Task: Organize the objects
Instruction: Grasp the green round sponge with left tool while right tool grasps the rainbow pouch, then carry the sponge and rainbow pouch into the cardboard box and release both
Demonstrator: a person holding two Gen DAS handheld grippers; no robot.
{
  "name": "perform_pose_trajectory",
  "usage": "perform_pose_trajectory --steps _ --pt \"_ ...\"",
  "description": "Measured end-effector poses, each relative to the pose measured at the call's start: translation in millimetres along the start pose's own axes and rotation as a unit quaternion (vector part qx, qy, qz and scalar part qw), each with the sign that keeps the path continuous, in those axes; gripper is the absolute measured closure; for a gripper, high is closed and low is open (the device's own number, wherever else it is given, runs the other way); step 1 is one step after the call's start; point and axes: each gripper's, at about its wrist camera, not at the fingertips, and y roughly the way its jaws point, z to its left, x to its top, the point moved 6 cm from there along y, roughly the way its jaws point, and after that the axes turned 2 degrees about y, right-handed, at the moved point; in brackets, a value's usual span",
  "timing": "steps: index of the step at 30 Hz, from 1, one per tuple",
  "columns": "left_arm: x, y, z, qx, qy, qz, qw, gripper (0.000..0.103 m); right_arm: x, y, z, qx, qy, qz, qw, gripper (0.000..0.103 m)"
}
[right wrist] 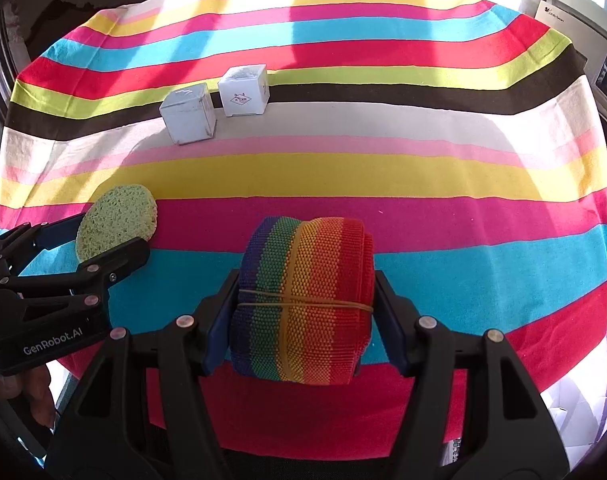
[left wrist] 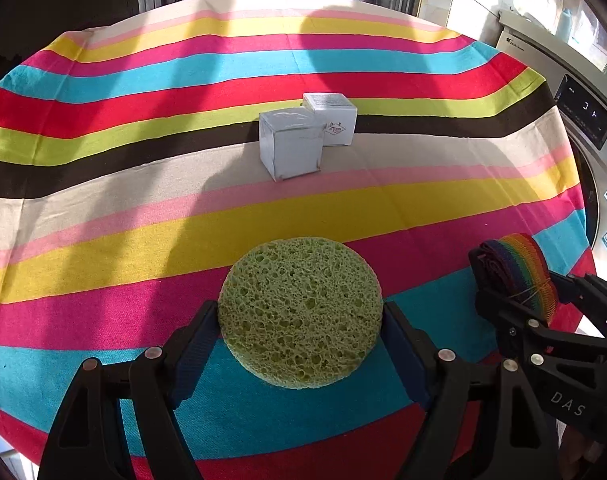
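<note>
Green sponge (left wrist: 300,312) clamped in left claw (left wrist: 301,334), held over near part of counter (left wrist: 103,208). Rainbow strap roll (right wrist: 303,300), rubber-banded, clamped in right claw (right wrist: 303,316) just beside. Two white boxes (left wrist: 290,144) (left wrist: 334,119) mid-counter, close together. Striped cloth bare between claws and boxes. Washing machine (left wrist: 583,116) past right counter edge.

A round, pale green porous sponge (left wrist: 299,312) fills the lower centre of the left wrist view. In the lower centre of the right wrist view is a rolled woven band (right wrist: 303,300) striped purple, blue, green, yellow, orange and red. Two white cardboard boxes (left wrist: 291,144) stand mid-frame on a tablecloth (left wrist: 143,208) striped pink, yellow, turquoise, red, lime, brown and cream.
</note>
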Motion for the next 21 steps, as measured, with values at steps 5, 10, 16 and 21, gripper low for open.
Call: perform_pose_trajectory --steps 5,10,16,21 --pt "-2 -6 -30 -0.015 0.02 -0.002 0.9997 0.022 -9 -16 -27 -0.009 0.016 -0.003 1.0 0.037" --pt "-2 -14 -58 -0.032 0.039 -0.006 0.9987 0.022 -16 -26 -54 -0.023 0.029 -0.003 0.999 0.037" --pt "-4 -21 -90 -0.053 0.063 -0.008 0.9966 0.022 -27 -39 -83 -0.036 0.048 -0.002 0.998 0.037" --pt "-6 -30 -121 -0.069 0.092 -0.011 0.9933 0.022 -41 -51 -110 -0.05 0.067 0.001 0.996 0.037"
